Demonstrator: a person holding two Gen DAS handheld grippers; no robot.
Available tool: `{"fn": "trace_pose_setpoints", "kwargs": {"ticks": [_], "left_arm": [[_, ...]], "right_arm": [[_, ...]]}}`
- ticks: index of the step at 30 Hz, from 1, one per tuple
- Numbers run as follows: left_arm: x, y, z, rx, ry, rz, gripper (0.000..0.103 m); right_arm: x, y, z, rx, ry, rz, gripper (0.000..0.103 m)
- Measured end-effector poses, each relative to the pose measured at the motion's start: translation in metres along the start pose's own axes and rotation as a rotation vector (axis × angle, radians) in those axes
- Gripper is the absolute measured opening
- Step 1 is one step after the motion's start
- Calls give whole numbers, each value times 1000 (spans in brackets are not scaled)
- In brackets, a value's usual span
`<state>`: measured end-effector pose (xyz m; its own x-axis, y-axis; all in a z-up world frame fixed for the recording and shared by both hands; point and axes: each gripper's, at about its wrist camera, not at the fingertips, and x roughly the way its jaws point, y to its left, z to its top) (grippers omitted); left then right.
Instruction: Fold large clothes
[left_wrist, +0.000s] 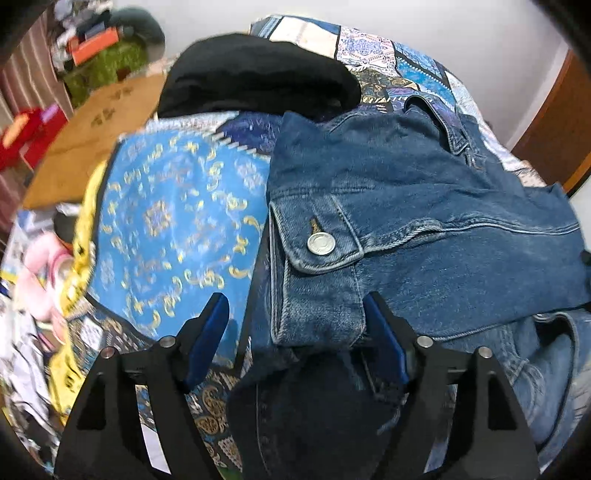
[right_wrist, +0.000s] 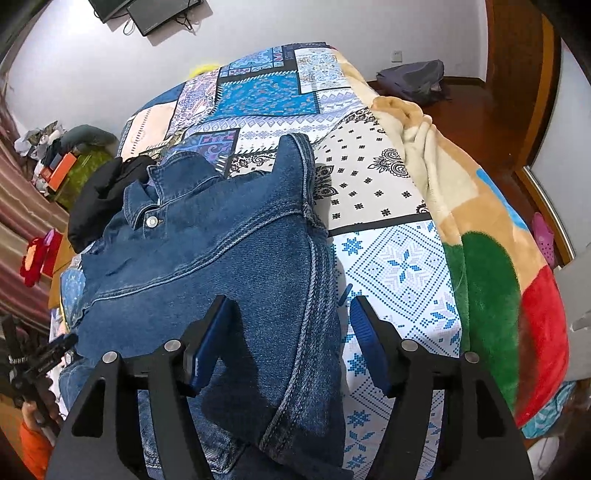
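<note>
A blue denim jacket (left_wrist: 424, 206) lies on the patchwork bedspread (left_wrist: 177, 221), one sleeve folded across it. The sleeve's cuff with its metal button (left_wrist: 321, 244) points toward my left gripper (left_wrist: 295, 317). That gripper is open and the cuff's end lies between its blue pads, not pinched. In the right wrist view the jacket (right_wrist: 221, 251) shows its collar at the far left. My right gripper (right_wrist: 290, 317) is open over the jacket's right side seam, with one pad above denim and the other above the bedspread (right_wrist: 399, 266).
A black garment (left_wrist: 255, 74) is heaped beyond the jacket. A fleece blanket (right_wrist: 480, 229) in beige, green and red is bunched along the bed's right edge. Cardboard (left_wrist: 92, 129) and clutter lie off the left side. A hand with an orange sleeve (right_wrist: 33, 443) is at the lower left.
</note>
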<state>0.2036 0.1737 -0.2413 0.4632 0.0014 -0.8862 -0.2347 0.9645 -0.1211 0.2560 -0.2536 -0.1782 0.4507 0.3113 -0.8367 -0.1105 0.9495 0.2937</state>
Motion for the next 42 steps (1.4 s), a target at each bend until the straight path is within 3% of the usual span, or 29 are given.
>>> {"fn": "trace_pose_setpoints", "kwargs": {"ticks": [3,5,10,15,20,23,28,29,30,31,34,35,36,39,42], "left_arm": [[-7,8,12,-39,26,-57,74],[-17,8,23,-32,0,-77,74],[-19,16,59,-41,-24,-84,75],[13,27,87,-90,28,-174,75],[57,32,91,-136,117,-195,74],[76,30,90,-139,153,-245,74],[93,28,101,-129,149,-345,74],[96,27,105,-129,147,-368,74],[99,26,108,-133,146,-382,74],[101,26,112,-137,144,-391,73],[107,24,119,-137,141,-371,36],[107,22,121,-130,141,-353,19],[102,17,123,-110,127,-344,11],[65,-15,124,59,8,-197,8],[25,-43,132,148,-77,-149,7]], "right_arm": [[0,-1,7,2,44,52,63],[-4,-1,16,-1,57,87,63],[-16,-5,41,12,18,111,63],[-10,-9,62,19,0,105,63],[29,-24,69,103,112,174,63],[53,-27,68,137,189,216,63],[67,-23,79,116,205,262,63],[72,-23,81,118,212,272,60],[75,-23,84,119,218,271,51],[80,-23,86,119,227,257,34],[89,-29,90,157,261,259,18],[89,-31,89,178,265,281,16],[87,-32,89,185,265,288,14],[66,-22,92,132,209,282,11],[31,1,102,19,133,280,9]]}}
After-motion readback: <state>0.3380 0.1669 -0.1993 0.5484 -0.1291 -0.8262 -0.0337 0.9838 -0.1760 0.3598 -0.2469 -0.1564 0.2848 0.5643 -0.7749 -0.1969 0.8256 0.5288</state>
